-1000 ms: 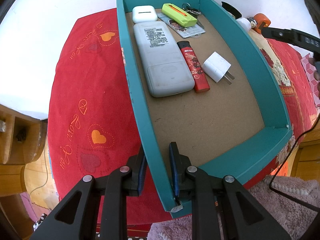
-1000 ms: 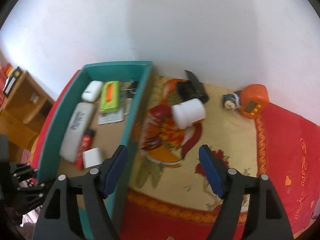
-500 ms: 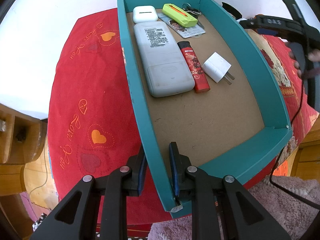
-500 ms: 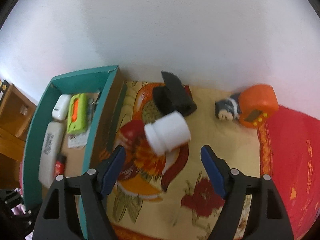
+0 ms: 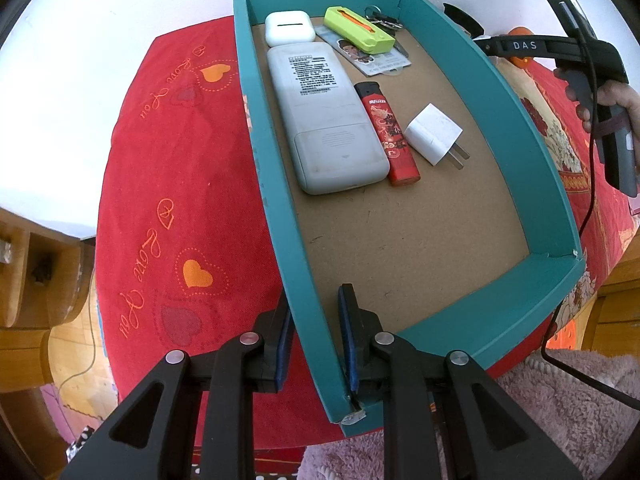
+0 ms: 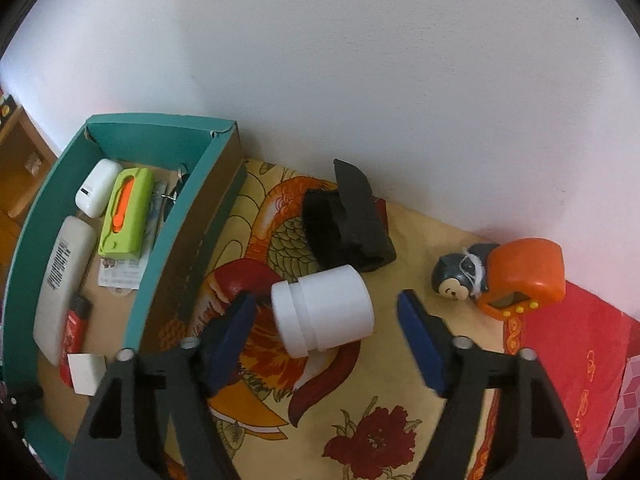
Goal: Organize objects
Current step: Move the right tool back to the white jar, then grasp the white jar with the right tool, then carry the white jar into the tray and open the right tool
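Observation:
My left gripper (image 5: pixel 314 336) is shut on the near left wall of the teal box (image 5: pixel 532 280). The box holds a white remote (image 5: pixel 324 120), a red lighter (image 5: pixel 390 132), a white plug (image 5: pixel 434 133), a white earbud case (image 5: pixel 289 29), a lime case (image 5: pixel 358 28), keys and a card. My right gripper (image 6: pixel 326 344) is open, its fingers either side of a white jar (image 6: pixel 324 312) lying on its side on the patterned cloth, right of the box (image 6: pixel 180 248).
A black folded pouch (image 6: pixel 348 220) lies behind the jar by the wall. A small toy figure (image 6: pixel 460 282) and an orange timer (image 6: pixel 524 276) sit to the right. Red cloth (image 5: pixel 168 184) covers the surface left of the box. Wooden furniture stands at far left.
My right gripper has moved forward and right, from beside the box toward the white jar, which now lies between its open fingers. The left gripper has kept its hold on the box wall.

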`<state>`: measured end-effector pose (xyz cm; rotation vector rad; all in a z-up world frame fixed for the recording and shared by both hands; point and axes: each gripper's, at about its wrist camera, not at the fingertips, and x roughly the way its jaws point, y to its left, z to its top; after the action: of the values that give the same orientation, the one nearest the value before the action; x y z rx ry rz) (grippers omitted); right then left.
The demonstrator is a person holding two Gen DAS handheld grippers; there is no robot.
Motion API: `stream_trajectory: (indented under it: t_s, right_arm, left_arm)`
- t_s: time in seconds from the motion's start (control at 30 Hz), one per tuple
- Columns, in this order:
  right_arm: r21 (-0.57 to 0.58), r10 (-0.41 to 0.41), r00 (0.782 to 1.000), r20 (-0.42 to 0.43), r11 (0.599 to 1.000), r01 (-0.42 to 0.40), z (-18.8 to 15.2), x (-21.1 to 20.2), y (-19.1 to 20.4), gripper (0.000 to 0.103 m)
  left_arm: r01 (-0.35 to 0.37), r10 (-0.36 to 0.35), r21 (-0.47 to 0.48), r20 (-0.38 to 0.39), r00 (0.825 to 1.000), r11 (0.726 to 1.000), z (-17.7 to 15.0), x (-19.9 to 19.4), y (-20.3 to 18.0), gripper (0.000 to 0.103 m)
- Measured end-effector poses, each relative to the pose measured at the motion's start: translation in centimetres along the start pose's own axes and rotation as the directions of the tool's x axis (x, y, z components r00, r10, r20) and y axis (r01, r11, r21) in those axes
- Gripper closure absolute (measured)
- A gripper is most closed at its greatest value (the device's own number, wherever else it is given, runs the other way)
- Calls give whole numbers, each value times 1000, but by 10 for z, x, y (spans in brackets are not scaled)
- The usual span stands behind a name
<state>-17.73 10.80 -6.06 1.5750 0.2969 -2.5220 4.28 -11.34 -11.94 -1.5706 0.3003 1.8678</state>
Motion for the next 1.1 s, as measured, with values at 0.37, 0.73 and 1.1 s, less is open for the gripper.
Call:
stream_trajectory:
  t_s: [0.37, 0.73, 1.1]
  right_arm:
    - [40, 38, 999, -11, 999, -37, -5, 2, -6, 52]
    - [75, 84, 996, 9, 994, -84, -18, -15, -8, 53]
    - [64, 145, 987, 71, 987, -150, -18, -50, 6, 53]
  left_arm:
    - [-3, 4, -15, 3, 1000, 1000, -1, -1, 1, 82]
    - [-8, 9, -46, 12, 1000, 999, -1, -1, 1, 82]
    - [-12, 13, -68, 18, 1000, 998, 0, -1, 0, 82]
